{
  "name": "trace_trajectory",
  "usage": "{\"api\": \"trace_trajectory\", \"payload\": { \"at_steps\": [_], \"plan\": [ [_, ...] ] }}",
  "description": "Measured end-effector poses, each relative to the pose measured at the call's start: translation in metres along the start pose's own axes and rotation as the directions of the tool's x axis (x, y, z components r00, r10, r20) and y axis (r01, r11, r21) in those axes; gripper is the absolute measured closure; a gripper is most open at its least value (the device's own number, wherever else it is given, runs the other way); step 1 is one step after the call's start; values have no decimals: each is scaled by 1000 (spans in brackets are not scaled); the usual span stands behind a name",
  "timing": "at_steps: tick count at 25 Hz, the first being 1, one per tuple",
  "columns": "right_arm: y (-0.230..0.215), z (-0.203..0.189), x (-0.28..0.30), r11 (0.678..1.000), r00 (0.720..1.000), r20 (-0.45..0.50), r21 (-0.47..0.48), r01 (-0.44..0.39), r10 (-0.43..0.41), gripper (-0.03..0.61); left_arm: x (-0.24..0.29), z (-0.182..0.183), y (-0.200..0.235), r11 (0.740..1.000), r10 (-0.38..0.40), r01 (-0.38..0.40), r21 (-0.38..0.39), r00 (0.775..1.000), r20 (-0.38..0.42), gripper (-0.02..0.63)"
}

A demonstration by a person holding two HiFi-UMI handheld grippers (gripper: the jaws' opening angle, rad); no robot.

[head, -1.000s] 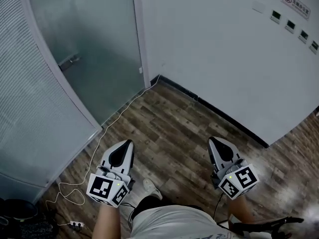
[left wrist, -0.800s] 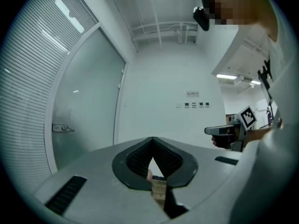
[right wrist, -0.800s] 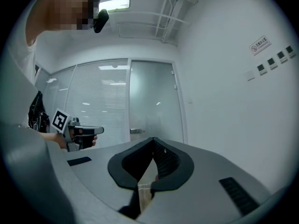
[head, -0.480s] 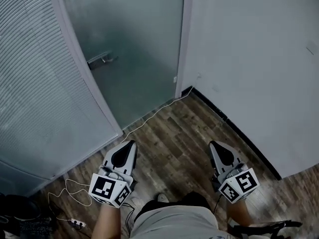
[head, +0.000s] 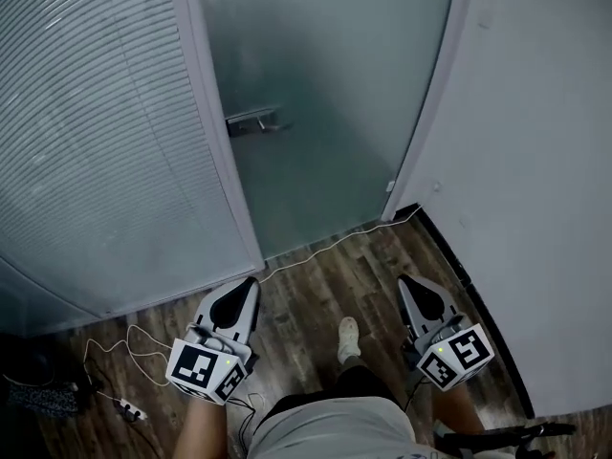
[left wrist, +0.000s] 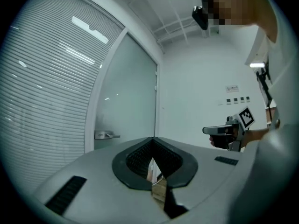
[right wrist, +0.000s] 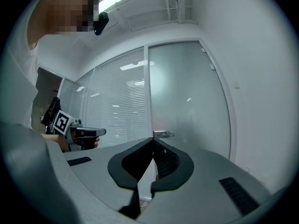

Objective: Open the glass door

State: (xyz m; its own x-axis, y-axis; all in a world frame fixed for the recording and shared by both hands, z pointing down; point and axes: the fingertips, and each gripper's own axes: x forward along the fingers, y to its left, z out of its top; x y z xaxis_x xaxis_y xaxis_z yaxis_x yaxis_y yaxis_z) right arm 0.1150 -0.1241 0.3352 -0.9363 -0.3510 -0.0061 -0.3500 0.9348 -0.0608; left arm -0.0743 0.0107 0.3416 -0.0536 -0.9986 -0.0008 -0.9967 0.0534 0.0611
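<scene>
No words I can read here.
A little sign [left wrist: 232, 88] on the white wall [left wrist: 196, 101] is too small to read. The cube [head: 203, 368] on my left tongs [head: 247, 287] and the cube [head: 456, 355] on my right tongs [head: 409, 285] show only black-and-white squares.

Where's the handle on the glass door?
In the head view the handle sticks out at the glass door's left edge, beside the blinds panel.

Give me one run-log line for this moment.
glass door: closed | handle: untouched | left gripper: shut, empty | right gripper: shut, empty
</scene>
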Motion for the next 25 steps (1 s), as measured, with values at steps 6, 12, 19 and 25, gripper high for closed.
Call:
{"api": "trace_trajectory", "payload": {
  "at_steps": [6, 12, 19, 25],
  "plan": [
    [-51, 2, 99, 992, 992, -13, 31, -124, 125, 577, 57, 3, 53, 991, 133, -133, -20, 991, -24, 615],
    [-134, 14, 190, 977, 977, -25, 9, -213, 213, 577, 148, 19, 87, 974, 227, -227, -15, 974, -5, 615],
    [-215, 24, 285, 953, 953, -46, -11, -302, 301, 577, 229, 32, 121, 945, 327, -327, 10, 945, -11, 615],
    [-231, 12, 342, 936, 934, -55, 20, -351, 352, 577, 254, 28, 153, 923, 385, -385, 13, 922, -43, 615]
  ]
}}
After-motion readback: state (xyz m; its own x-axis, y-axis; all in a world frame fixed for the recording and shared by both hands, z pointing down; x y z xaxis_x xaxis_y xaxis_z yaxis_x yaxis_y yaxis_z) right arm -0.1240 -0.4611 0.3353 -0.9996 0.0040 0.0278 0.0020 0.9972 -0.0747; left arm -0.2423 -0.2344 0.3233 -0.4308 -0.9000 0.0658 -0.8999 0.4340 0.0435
